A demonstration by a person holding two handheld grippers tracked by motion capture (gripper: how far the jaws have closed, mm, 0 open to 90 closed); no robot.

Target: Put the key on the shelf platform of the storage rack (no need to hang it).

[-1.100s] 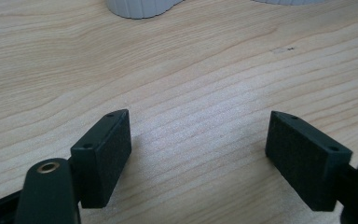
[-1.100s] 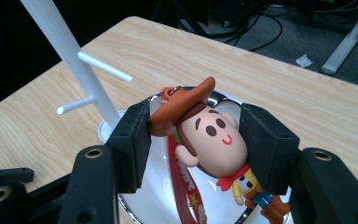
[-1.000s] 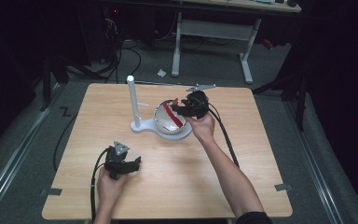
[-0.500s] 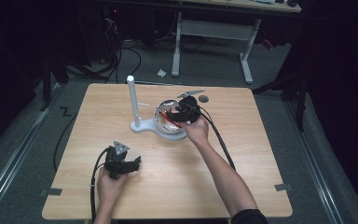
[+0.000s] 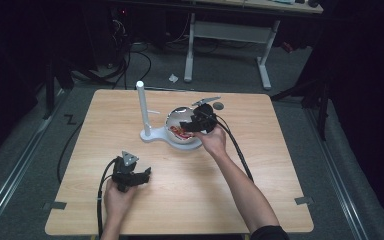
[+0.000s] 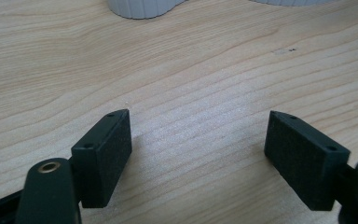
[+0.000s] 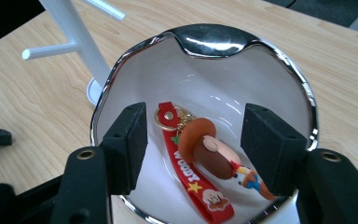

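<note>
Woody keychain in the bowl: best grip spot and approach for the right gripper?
Probably the figure's brown hat and body, from straight above. The keychain lies flat on the floor of the white bowl, whose high silver rim blocks a side approach. The red strap looks too thin and flat to pinch. The right gripper hangs above it, jaws just opened, astride the figure, nothing pressed between them.

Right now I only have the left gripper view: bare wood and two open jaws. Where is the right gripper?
Observer: The right gripper hangs over a white bowl with a silver rim.
Operator: Anything in the bowl?
Observer: A keychain: a cowboy figure on a red strap, lying on the bottom.
Operator: Is it gripped?
Observer: No. The jaws have just been opening; the keychain lies below them, untouched.
Operator: What stands nearby?
Observer: A white stand with side pegs, just left of the bowl.
</note>
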